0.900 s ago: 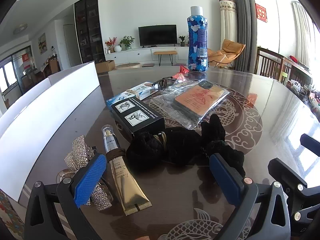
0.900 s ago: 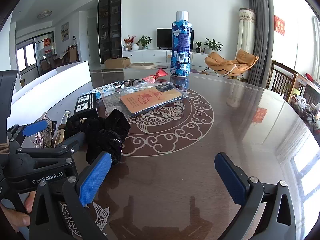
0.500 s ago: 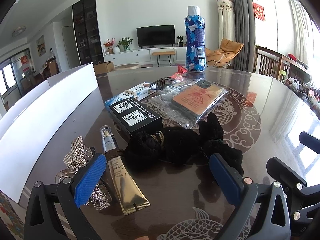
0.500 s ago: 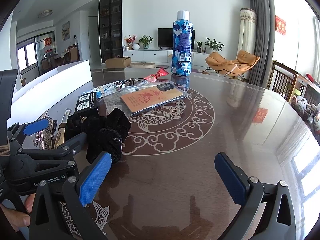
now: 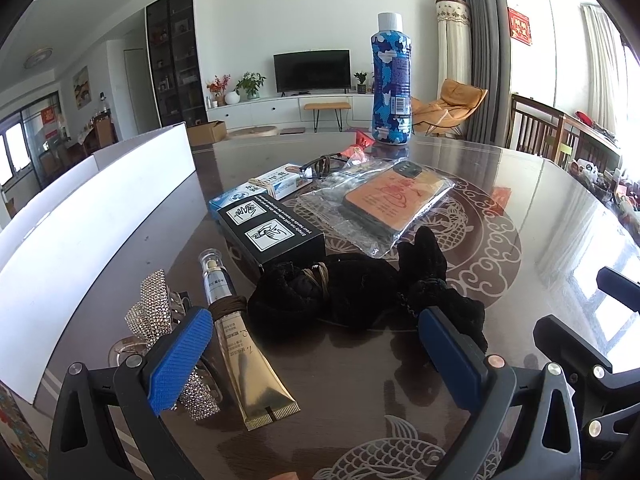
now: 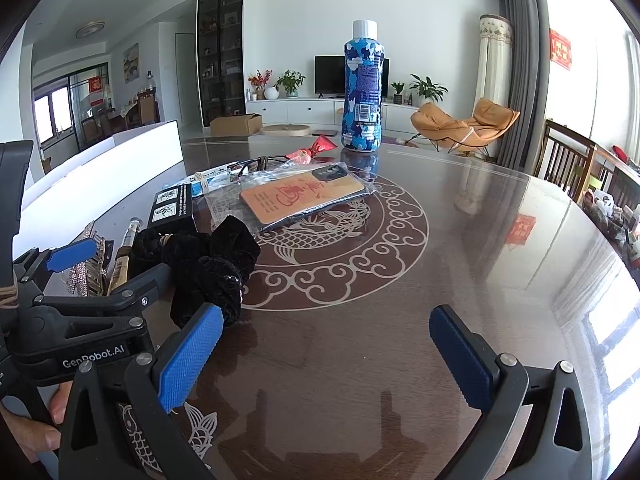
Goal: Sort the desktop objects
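Note:
Small objects lie on a dark round table [image 5: 540,216]. A gold tube [image 5: 244,348], a rhinestone bow clip [image 5: 156,312], a black velvet scrunchie pile [image 5: 360,292], a black box [image 5: 268,232], a blue-and-white box [image 5: 260,188], a bagged orange phone case [image 5: 394,198] and a tall blue camouflage bottle [image 5: 391,84] are spread from near to far. My left gripper [image 5: 316,356] hangs open just in front of the tube and scrunchies, holding nothing. My right gripper [image 6: 328,352] is open over bare table, with the scrunchies [image 6: 212,260] beside its left finger.
A long white box [image 5: 88,216] runs along the table's left edge. A red packet [image 6: 316,148] and a dark cord lie near the bottle [image 6: 362,88]. A hand [image 6: 36,428] holds the left gripper's handle. Chairs stand past the table's right rim.

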Demonstrator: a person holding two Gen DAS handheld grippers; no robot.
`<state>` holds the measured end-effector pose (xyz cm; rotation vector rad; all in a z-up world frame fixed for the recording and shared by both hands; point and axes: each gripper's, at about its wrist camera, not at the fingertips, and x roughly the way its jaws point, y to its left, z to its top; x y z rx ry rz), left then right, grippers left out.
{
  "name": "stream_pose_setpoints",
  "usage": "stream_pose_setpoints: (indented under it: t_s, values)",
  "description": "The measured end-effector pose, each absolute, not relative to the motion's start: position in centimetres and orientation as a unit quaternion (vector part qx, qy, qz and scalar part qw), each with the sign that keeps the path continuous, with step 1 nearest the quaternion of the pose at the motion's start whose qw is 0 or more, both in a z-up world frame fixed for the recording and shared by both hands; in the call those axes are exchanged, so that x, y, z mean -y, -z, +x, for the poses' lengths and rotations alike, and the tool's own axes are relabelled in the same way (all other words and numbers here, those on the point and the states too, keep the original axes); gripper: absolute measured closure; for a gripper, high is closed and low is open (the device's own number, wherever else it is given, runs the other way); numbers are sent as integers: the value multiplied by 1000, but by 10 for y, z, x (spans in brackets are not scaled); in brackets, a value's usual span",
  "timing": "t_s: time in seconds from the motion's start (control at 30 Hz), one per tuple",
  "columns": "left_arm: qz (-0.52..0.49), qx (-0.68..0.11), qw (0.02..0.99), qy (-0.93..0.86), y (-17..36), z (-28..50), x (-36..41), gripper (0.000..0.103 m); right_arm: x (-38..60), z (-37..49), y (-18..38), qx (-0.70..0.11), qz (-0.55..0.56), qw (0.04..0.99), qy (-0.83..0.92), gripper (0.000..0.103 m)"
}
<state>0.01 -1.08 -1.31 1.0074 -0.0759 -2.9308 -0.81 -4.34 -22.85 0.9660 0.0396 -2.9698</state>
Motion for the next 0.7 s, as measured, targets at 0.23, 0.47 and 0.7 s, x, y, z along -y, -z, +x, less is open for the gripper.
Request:
stream_pose_setpoints:
  t_s: [0.23,0.47,0.7]
  values:
    - [325,25,20,945,13,-1,11,0,42,-8,228,-11,310,9,951,0]
    - [325,25,19,945,13,-1,11,0,43,-9,229,-12,311,9,950,0]
    - [324,27,18,946,13,0,11,0,43,-9,230,-14,311,10,950,0]
